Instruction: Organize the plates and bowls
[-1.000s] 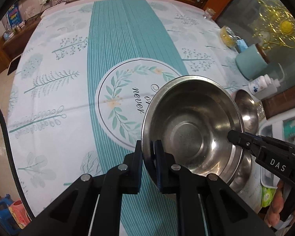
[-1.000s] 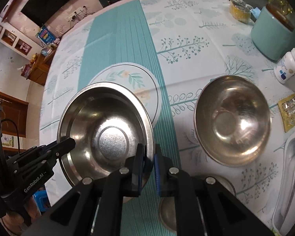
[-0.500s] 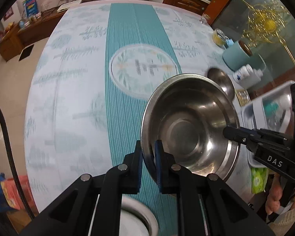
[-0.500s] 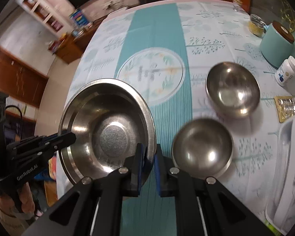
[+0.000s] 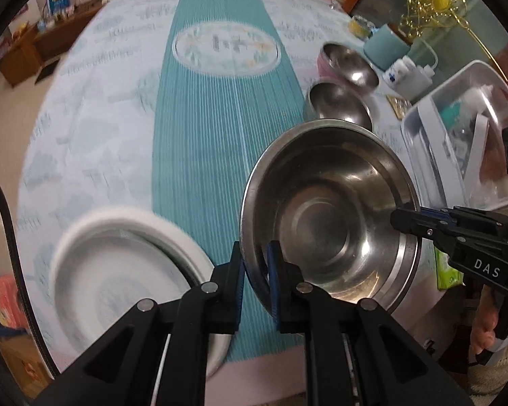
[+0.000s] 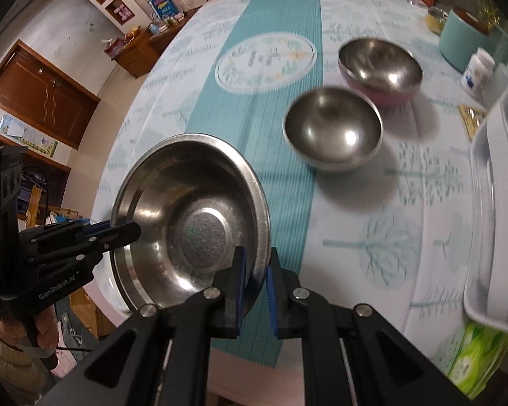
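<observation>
Here the wide steel bowl (image 5: 328, 209) is carried in the air above the near edge of the worktop (image 6: 406, 203), pinched at opposite sides of its thin rim: the left tongs (image 5: 255, 264) are clenched on one side, the right tongs (image 6: 255, 270) on the other. Only a narrow strip of polished rim is held between each pair of pads, so a slip is judged the main risk; if the two handles are drawn apart, twisted or moved out of step, the bowl could be levered free and dropped.

A white plate (image 5: 125, 270) lies just left of it by the table edge and could be struck or chipped in a careless lowering. Two smaller steel bowls, the nearer bowl (image 6: 333, 128) and the pink-sided bowl (image 6: 379, 64), stand farther back, close together, and could be knocked if the carried bowl is swung toward them.
</observation>
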Demonstrator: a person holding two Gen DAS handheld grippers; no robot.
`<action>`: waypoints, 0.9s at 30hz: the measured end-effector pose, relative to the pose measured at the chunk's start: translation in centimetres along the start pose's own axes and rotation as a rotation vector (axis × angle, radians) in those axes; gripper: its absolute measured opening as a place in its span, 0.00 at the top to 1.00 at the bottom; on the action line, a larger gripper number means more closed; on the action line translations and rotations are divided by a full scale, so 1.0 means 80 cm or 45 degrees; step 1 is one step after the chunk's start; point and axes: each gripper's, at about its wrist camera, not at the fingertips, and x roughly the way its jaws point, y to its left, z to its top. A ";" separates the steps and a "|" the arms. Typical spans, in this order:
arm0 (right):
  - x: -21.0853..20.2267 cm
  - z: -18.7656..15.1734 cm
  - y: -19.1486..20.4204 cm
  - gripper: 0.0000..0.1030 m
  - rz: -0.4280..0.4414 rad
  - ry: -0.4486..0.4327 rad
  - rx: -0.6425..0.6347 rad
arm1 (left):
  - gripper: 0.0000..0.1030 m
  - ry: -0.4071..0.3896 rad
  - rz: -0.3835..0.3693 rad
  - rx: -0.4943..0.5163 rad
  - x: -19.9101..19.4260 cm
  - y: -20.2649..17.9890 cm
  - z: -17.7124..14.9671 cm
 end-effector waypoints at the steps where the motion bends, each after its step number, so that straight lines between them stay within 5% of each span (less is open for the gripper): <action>1: 0.003 -0.010 -0.001 0.89 -0.004 0.008 -0.002 | 0.89 0.016 -0.013 -0.016 0.007 0.002 -0.008; 13: 0.050 -0.067 -0.016 0.89 -0.064 0.103 0.013 | 0.89 0.067 0.013 -0.096 0.067 0.001 -0.068; 27: 0.073 -0.085 -0.020 0.89 -0.084 0.148 0.029 | 0.89 0.076 0.066 -0.095 0.091 -0.010 -0.085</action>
